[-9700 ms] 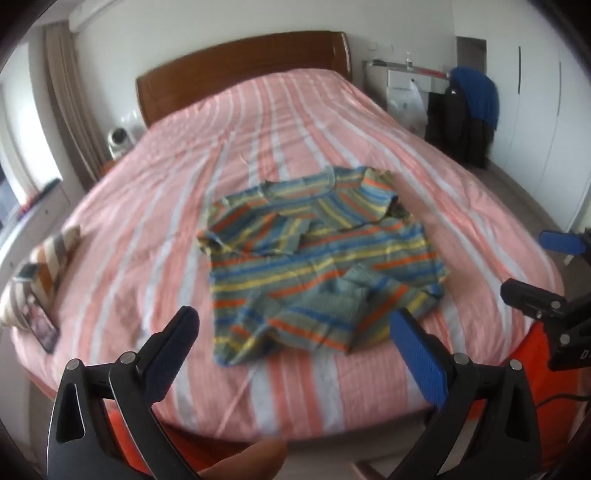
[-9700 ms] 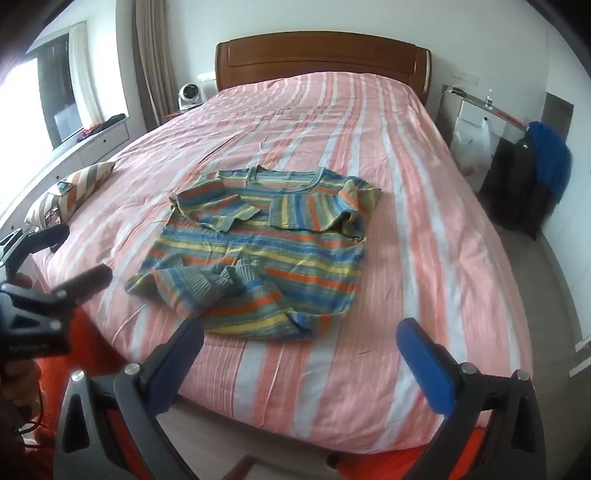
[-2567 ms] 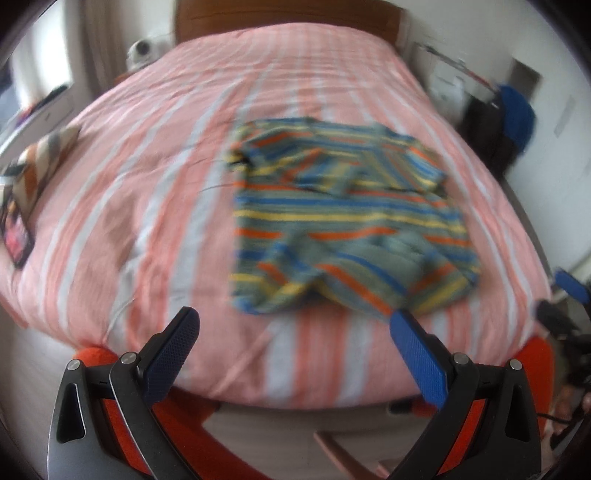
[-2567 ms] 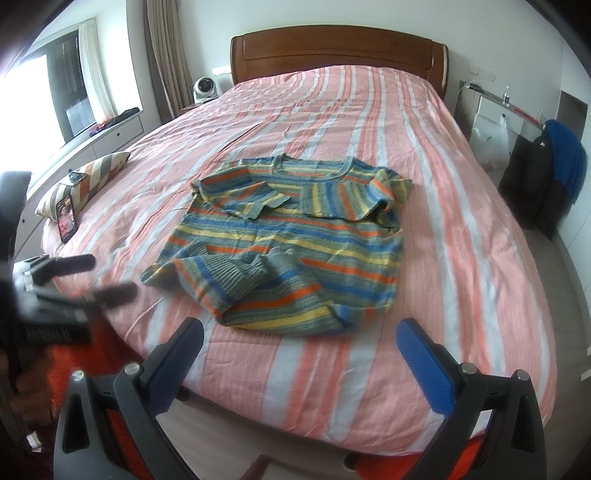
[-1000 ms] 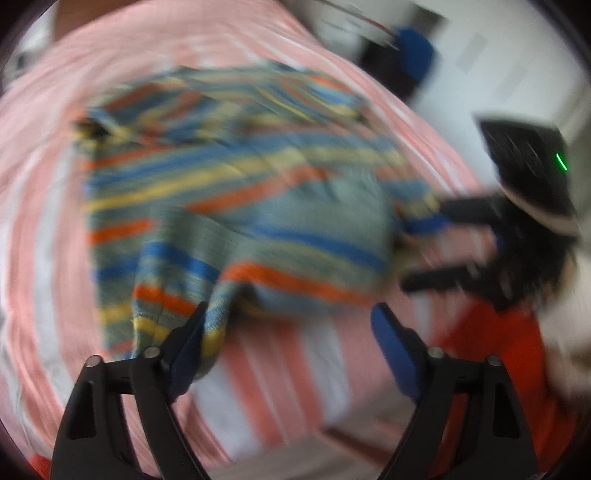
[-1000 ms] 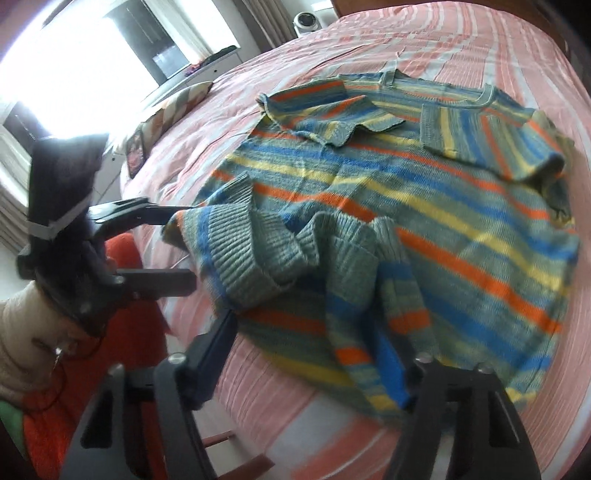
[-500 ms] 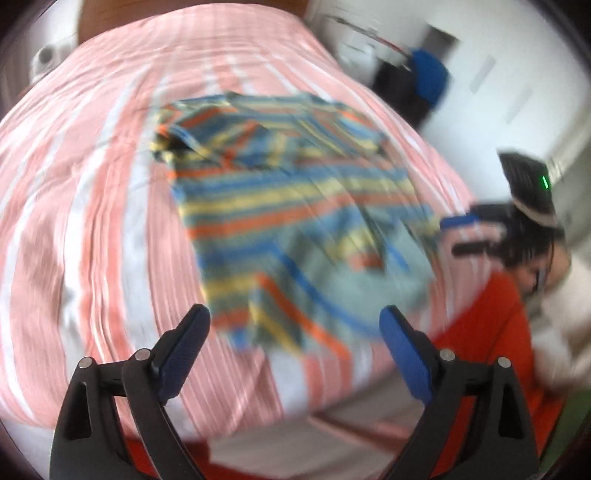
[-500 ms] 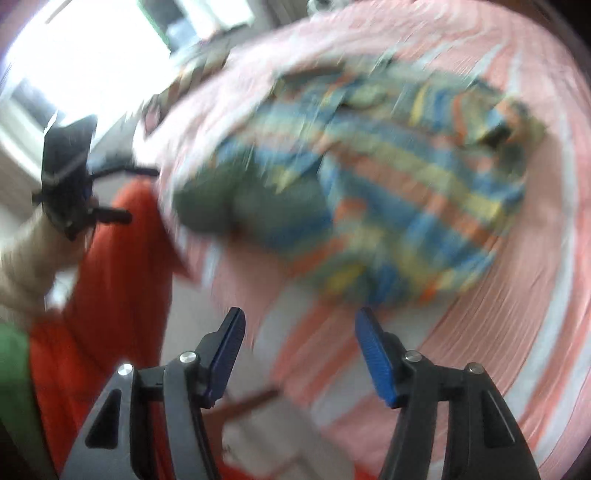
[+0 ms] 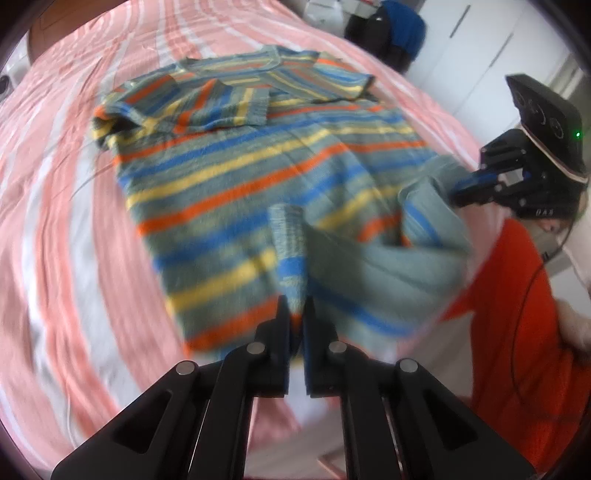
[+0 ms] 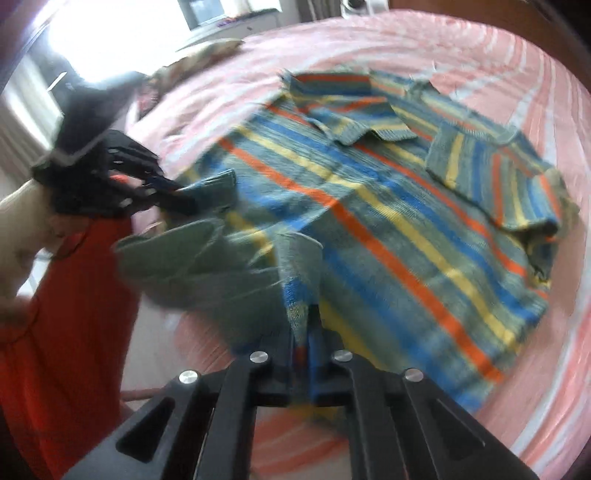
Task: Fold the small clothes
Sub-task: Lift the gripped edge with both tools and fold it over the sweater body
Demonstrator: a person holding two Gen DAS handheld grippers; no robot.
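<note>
- The striped sweater [image 9: 266, 177] is lying across the middle of the pink-and-white striped bed [image 9: 55, 229], with its neckline toward the top of the left wrist frame and its hem toward the bottom.
- The left tool [image 9: 294, 317] is sitting at the bottom centre of its own frame with its 2 jaws drawn almost together, and it is pinching a raised ridge of the sweater's hem between them.
- The right tool [image 10: 308, 325] is sitting at the bottom centre of its own frame, its jaws likewise nearly closed, and it is gripping a lifted fold of the hem.
- In the left wrist view the right tool [image 9: 469, 184] is showing at the right edge of the frame, and its tip is touching a bunched grey-green corner of the sweater.
- In the right wrist view the left tool [image 10: 170, 192] is showing at the left of the frame, and its tip is meeting another lifted corner of the hem.
- Between the 2 tools the lower part of the sweater is bulging up in loose folds, while the upper part is staying flat on the bed.
- Both short sleeves are lying folded inward over the chest, near the top of the garment.
- An orange garment [image 9: 517, 332] worn by the person is filling the lower right of the left wrist frame.
- A dark bundle with a blue piece [image 9: 395, 29] is standing beyond the bed at the top right of that frame.
</note>
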